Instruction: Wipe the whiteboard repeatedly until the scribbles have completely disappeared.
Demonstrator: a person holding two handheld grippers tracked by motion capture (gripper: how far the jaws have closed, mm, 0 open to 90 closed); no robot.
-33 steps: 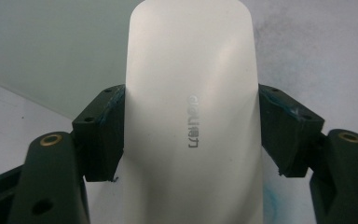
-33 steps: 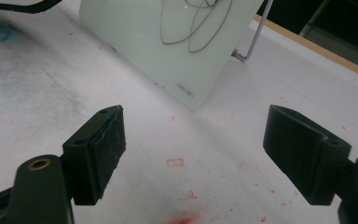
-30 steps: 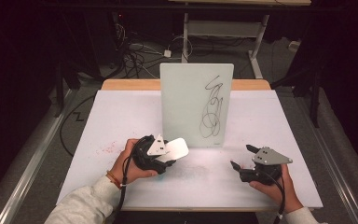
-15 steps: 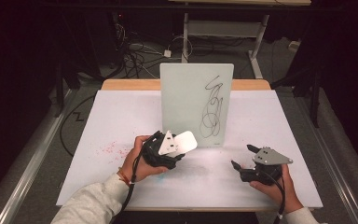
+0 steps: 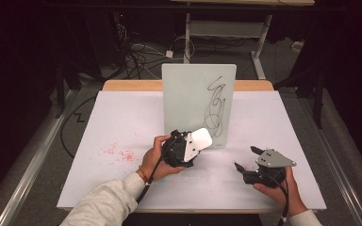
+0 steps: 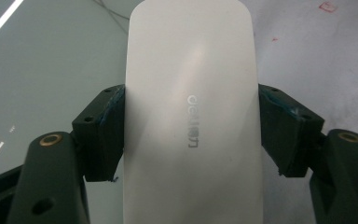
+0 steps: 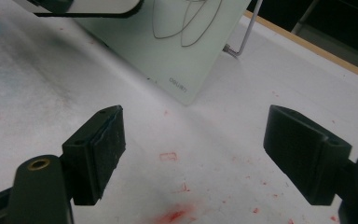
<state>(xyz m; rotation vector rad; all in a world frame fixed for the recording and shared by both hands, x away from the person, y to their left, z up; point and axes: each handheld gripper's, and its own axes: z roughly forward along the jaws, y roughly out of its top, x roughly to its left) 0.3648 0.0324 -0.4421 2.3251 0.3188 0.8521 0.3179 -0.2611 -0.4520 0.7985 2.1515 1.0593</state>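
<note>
Here one desk point(image 5: 122, 122) carries one whiteboard point(image 5: 188, 94), propped upright far centre so its scribble faces the person. One eraser point(image 6: 191, 116), raised just near the board's lower edge, is pinched across its width by the left tongs point(image 5: 188, 147), likely to wipe. Right tongs point(image 7: 193, 158) rest spread, idle, near right.

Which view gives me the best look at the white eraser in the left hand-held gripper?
The left gripper view: the eraser sits clamped between both jaws, logo readable. The high view shows it small, near the whiteboard; the right gripper view catches just its edge.
</note>
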